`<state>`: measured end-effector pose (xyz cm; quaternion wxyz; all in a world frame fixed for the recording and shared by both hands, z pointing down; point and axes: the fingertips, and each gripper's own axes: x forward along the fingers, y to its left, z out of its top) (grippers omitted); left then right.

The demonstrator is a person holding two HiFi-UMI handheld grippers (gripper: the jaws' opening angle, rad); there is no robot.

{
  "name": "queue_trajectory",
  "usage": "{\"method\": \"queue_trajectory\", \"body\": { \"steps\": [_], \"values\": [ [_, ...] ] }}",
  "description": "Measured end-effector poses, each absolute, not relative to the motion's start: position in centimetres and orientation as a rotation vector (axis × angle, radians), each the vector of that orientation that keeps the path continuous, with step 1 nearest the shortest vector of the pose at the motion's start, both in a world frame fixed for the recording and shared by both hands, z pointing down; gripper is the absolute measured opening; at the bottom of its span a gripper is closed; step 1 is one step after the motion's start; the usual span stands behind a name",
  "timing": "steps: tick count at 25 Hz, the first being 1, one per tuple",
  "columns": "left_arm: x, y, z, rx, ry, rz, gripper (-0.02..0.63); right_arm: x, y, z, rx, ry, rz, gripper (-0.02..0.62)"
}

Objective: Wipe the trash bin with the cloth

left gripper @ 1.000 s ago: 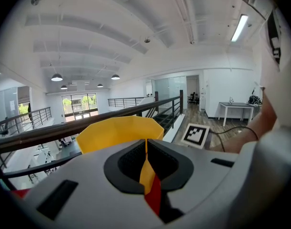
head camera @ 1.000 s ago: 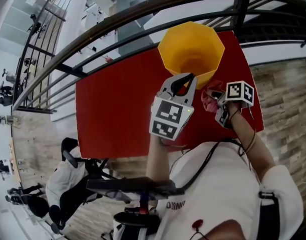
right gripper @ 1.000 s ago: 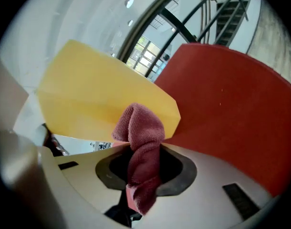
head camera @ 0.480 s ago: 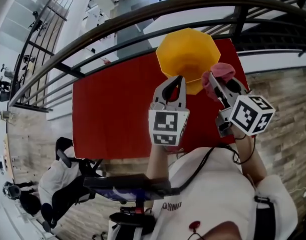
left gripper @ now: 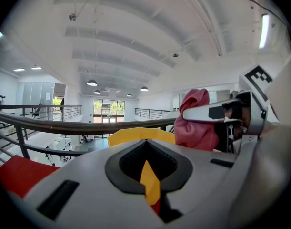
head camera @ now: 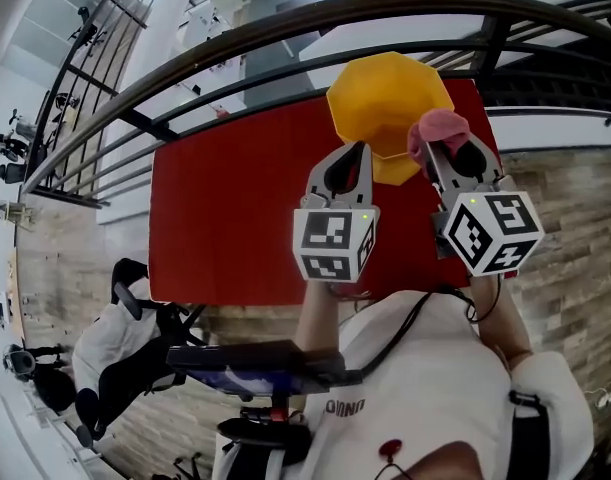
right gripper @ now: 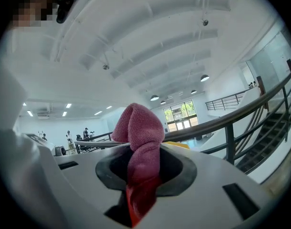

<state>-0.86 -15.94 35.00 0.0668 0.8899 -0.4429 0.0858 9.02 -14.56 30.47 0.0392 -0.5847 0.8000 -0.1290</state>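
We see a yellow trash bin (head camera: 385, 98), many-sided with flat facets, in the upper middle of the head view, at the far edge of the red table (head camera: 235, 218). Our left gripper (head camera: 353, 160) is clenched on its near wall. Our right gripper (head camera: 443, 158) grasps a bunched pink cloth (head camera: 437, 128) just beside the bin's right rim.

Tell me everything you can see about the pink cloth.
The pink cloth looks like soft, fuzzy microfibre, bunched into a folded wad. The right tool is shut on it: its lower part is pinched between the jaws, and a rounded fold bulges out past the tips. It is held off the red table, at the right side of the yellow trash bin. Whether it touches the bin's rim cannot be told.
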Motion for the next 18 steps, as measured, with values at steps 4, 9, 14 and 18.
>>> {"method": "queue_trajectory", "body": {
  "steps": [4, 9, 14, 18],
  "values": [
    [-0.85, -15.90, 34.86, 2.691, -1.331, 0.260, 0.003, 9.29, -14.52, 30.44, -1.803, 2.434, -0.398, 0.100],
    [-0.84, -15.88, 34.87, 2.695, -1.324, 0.269, 0.003, 9.52, -14.58, 30.43, -1.808, 2.428, -0.398, 0.100],
    [-1.01, -15.90, 34.88, 2.697, -1.310, 0.268, 0.003, 9.06, -14.75, 30.49, -1.795, 2.441, -0.396, 0.100],
    [-0.95, -15.73, 34.96, 2.700, -1.298, 0.269, 0.003, 8.80, -14.72, 30.61, -1.784, 2.447, -0.402, 0.100]
  ]
}}
